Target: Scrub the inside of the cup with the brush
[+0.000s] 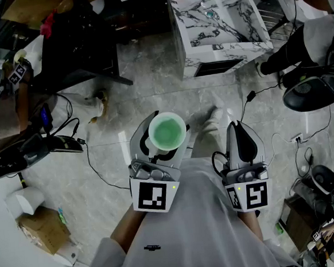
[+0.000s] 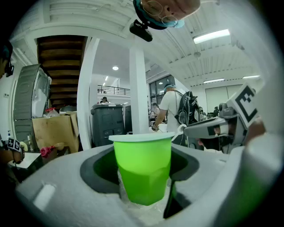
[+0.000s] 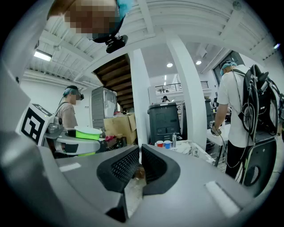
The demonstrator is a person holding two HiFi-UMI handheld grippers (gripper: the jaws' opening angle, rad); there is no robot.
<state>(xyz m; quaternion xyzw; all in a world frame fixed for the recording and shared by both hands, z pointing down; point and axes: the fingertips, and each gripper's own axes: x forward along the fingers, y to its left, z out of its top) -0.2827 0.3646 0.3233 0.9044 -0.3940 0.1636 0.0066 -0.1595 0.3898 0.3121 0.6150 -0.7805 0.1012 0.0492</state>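
Cup (image 1: 167, 133) stands clamped upright in your left gripper (image 1: 165, 150), mouth ready for scrubbing; beside the cup, your right gripper (image 1: 239, 132) is closed, brushless.

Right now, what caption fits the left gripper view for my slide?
The left gripper holds an upright green cup between its jaws, with a white pillar behind.

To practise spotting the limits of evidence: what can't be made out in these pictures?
1. Brush: not recognisable in any view.
2. Right gripper: jaws almost together; brownish speck between them too small to name, right gripper view.
3. Green cup: own wall hides its inside, left gripper view; head view shows only pale green.
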